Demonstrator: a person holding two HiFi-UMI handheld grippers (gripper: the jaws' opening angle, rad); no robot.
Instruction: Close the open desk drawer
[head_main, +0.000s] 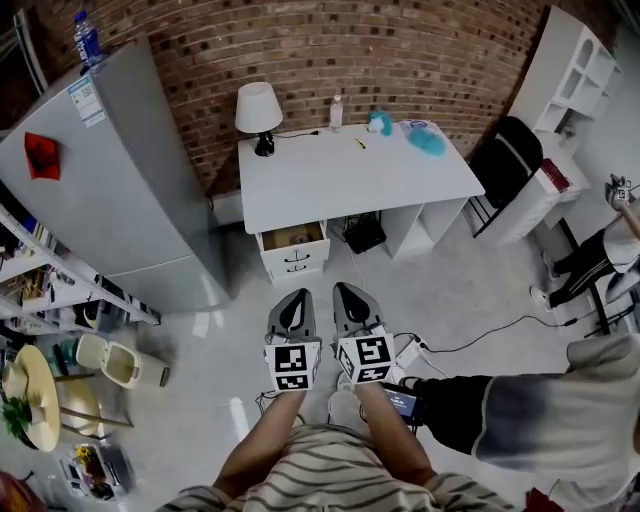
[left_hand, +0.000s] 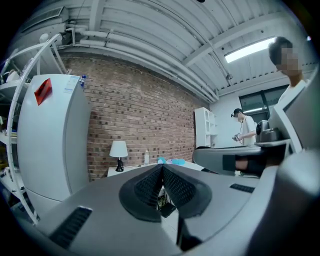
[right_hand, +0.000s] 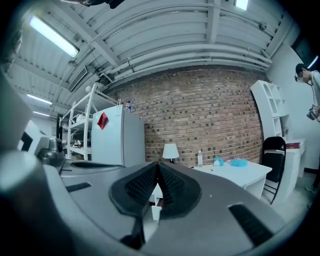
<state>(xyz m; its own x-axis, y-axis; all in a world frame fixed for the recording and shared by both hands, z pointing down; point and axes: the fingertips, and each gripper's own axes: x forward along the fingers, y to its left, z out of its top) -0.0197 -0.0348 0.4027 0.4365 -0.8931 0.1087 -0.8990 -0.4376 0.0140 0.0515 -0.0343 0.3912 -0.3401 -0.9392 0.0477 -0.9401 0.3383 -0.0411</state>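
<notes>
White desk drawer (head_main: 296, 255): open, at 12 o'clock, well apart. Grey left gripper (head_main: 298, 296), right gripper (head_main: 346, 293): jaws pressed together, empty, likely readied for pushing.

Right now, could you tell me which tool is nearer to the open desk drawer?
Left. The left tool sits straight in front of the open drawer; the right tool is offset to its right. Neither touches it.

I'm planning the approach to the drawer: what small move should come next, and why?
Probably step forward, carrying the left gripper toward the open drawer. It and the right gripper, jaws together and empty, hang short of the white desk, and the left lines up best with the drawer front.
</notes>
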